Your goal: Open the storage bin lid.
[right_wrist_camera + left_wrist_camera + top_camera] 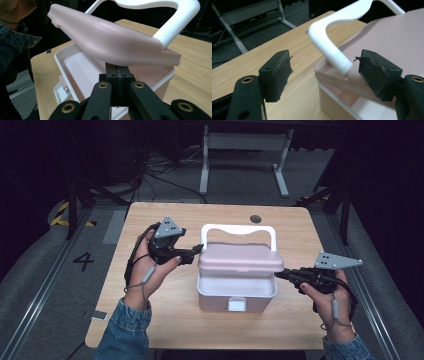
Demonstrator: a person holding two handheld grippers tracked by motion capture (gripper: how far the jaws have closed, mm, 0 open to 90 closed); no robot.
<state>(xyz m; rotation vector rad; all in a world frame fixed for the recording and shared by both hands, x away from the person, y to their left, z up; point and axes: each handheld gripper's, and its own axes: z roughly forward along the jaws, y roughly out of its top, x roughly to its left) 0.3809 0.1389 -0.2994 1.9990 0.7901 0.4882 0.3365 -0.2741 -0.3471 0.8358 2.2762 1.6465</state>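
Denim sleeves (122, 330) at the near edge of a wooden counter (150, 320)
Left hand-held gripper (196, 251) gapes beside the pink box's (237, 292) white handle (239, 229); right hand-held gripper (281, 274) closed under its lid (240, 257); grey floor (30, 285) beyond

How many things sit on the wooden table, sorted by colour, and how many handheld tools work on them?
Pink box with raised lid and white handle: 1
Black left tool, open: 1
Black right tool, shut under the lid's edge: 1
Total: 3
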